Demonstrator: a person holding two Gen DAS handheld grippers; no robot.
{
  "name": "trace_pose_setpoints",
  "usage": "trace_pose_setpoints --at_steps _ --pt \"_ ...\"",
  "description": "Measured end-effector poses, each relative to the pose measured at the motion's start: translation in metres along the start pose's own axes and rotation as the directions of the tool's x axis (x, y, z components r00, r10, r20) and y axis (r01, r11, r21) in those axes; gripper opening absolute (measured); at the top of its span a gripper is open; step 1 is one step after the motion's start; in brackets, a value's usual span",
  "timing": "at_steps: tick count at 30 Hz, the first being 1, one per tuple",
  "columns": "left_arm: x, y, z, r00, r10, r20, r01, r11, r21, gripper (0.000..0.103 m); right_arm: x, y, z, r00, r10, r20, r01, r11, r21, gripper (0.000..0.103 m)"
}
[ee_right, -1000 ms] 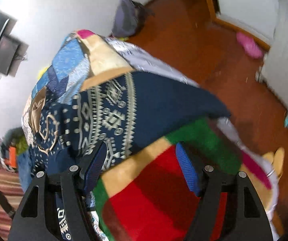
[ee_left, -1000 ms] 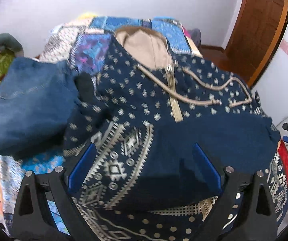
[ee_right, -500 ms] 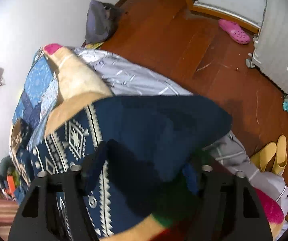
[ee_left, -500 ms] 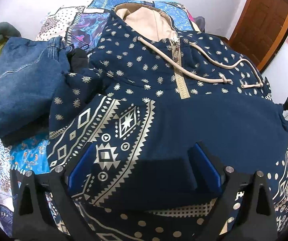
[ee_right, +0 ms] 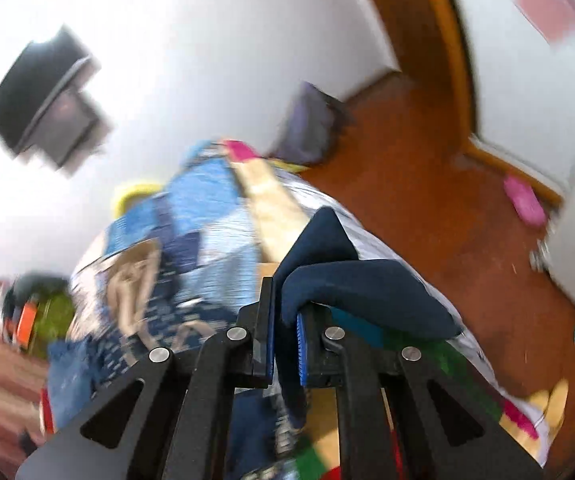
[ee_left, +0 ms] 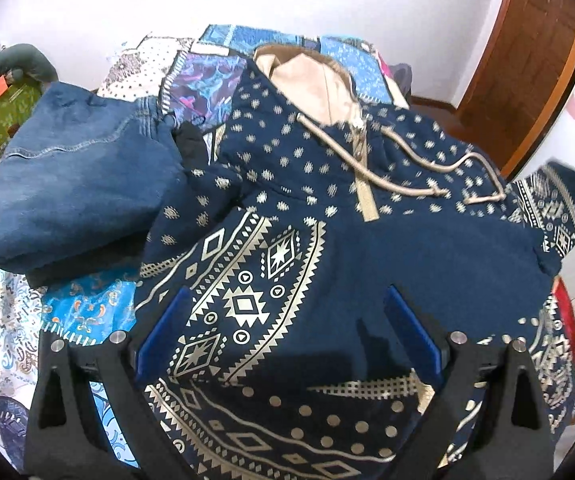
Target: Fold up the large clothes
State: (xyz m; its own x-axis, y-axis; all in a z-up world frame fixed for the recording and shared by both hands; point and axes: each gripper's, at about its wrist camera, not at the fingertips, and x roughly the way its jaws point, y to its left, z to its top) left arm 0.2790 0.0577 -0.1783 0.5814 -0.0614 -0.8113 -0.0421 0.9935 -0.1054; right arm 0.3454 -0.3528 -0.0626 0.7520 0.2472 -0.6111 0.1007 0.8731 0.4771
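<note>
While the navy patterned hoodie [ee_left: 327,216] lies spread face-up across the bed [ee_left: 87,312], with its hood toward the far wall, our left gripper [ee_left: 283,328] hovers over the folded-in lower part with its blue fingers [ee_left: 411,332] released and wide apart, holding nothing. We judge it waits there to press or steady the cloth while the other side is brought over. This view also shows a stack of folded denim [ee_left: 83,188] beside the hoodie, and at the far right edge a patterned sleeve lifted off the bed.

From the right wrist we see what the left cannot: our right gripper [ee_right: 285,340] has its fingers clenched on a plain navy fold of that sleeve [ee_right: 347,280], which bunches above them. The picture is blurred, which suggests fast motion. We hold it raised, probably to carry it across the chest. Here the wooden floor [ee_right: 427,184] also shows beyond the bed.
</note>
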Motion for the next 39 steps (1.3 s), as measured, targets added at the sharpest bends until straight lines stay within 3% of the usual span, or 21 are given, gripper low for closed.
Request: trace_pose_setpoints --at_steps 4,8,14,17,20,21,23,25,28,32,35,39 --pt "-0.016 0.001 0.000 0.999 -0.008 0.036 0.008 1.000 -0.001 0.097 -0.015 0.051 -0.015 0.993 0.113 -0.030 -0.116 0.987 -0.110 0.008" --pt "-0.029 0.003 -0.004 0.998 -0.006 0.057 0.006 1.000 0.008 0.097 0.002 0.082 -0.051 0.974 0.168 -0.150 -0.192 0.967 -0.165 0.008" --pt "-0.037 0.007 -0.013 0.998 -0.003 0.057 0.002 1.000 0.015 0.097 0.053 0.088 -0.113 0.919 0.126 -0.373 -0.195 0.969 -0.152 0.012" --pt "-0.039 0.009 -0.018 0.999 -0.007 0.054 0.006 1.000 0.013 0.097 0.065 0.082 -0.132 0.896 0.082 -0.436 -0.152 0.980 -0.129 0.012" --pt "-0.040 0.008 -0.021 0.999 -0.005 0.052 0.005 1.000 0.015 0.097 0.062 0.082 -0.138 0.876 0.044 -0.481 -0.146 0.973 -0.177 0.013" --pt "-0.039 0.007 -0.021 0.999 -0.004 0.052 0.003 1.000 0.017 0.097 0.057 0.085 -0.137 0.875 0.040 -0.483 -0.158 0.966 -0.206 0.016" --pt "-0.039 0.004 -0.021 0.999 -0.002 0.053 0.001 1.000 0.023 0.097 0.044 0.089 -0.132 0.871 0.048 -0.488 -0.188 0.952 -0.241 0.035" --pt "-0.039 0.000 -0.019 0.998 -0.005 0.056 0.003 1.000 0.029 0.097 0.033 0.091 -0.128 0.882 0.061 -0.468 -0.207 0.941 -0.267 0.048" --pt "-0.042 -0.008 -0.015 0.998 -0.011 0.069 0.009 0.999 0.039 0.097 0.013 0.089 -0.116 0.923 0.074 -0.377 -0.197 0.934 -0.299 0.051" --pt "-0.046 -0.019 -0.010 0.996 -0.019 0.086 0.014 0.998 0.062 0.097 0.002 0.067 -0.093 0.958 0.070 -0.278 -0.139 0.962 -0.236 0.058" --pt "-0.047 -0.026 -0.007 0.995 -0.018 0.095 0.010 0.997 0.083 0.097 0.005 0.044 -0.078 0.973 0.033 -0.229 -0.073 0.983 -0.171 0.059" --pt "-0.045 -0.032 -0.005 0.996 -0.022 0.089 0.014 0.995 0.095 0.097 0.020 0.011 -0.065 0.972 -0.017 -0.233 -0.001 0.997 -0.079 0.059"
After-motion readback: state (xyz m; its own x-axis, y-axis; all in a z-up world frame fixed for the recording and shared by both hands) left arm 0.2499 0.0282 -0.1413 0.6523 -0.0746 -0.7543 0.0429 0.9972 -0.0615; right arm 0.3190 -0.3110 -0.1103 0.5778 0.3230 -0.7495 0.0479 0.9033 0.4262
